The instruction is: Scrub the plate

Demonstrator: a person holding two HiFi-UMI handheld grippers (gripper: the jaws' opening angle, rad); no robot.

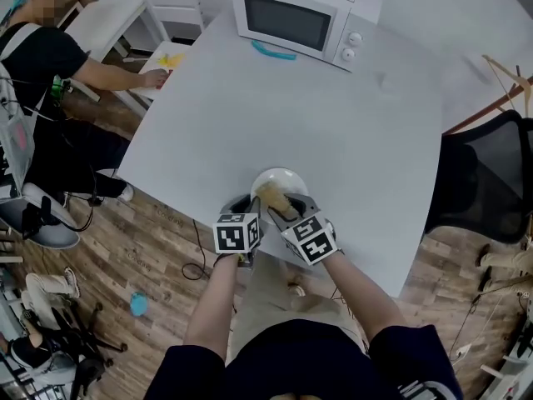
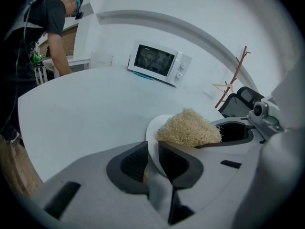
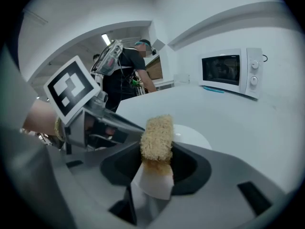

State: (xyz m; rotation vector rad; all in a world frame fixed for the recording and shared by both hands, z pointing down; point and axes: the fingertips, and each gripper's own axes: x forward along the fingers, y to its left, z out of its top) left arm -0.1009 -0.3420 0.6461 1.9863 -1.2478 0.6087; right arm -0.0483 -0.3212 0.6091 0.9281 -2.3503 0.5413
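Observation:
A small white plate (image 1: 281, 179) lies on the white table (image 1: 333, 123) close to its near edge. My left gripper (image 1: 252, 210) is shut on the plate's near-left rim; in the left gripper view the thin rim (image 2: 153, 142) runs between the two dark pads of the left gripper (image 2: 152, 152). My right gripper (image 1: 288, 212) is shut on a straw-coloured scrub pad (image 1: 274, 198), which rests on the plate. In the right gripper view the scrub pad (image 3: 157, 135) stands upright in the right gripper (image 3: 156, 150), with the plate (image 3: 193, 136) just behind it.
A white microwave (image 1: 301, 18) stands at the table's far side with a teal object (image 1: 273, 51) in front of it. A person (image 1: 46, 73) leans over another white table at the left. A black chair (image 1: 483, 182) sits right of the table.

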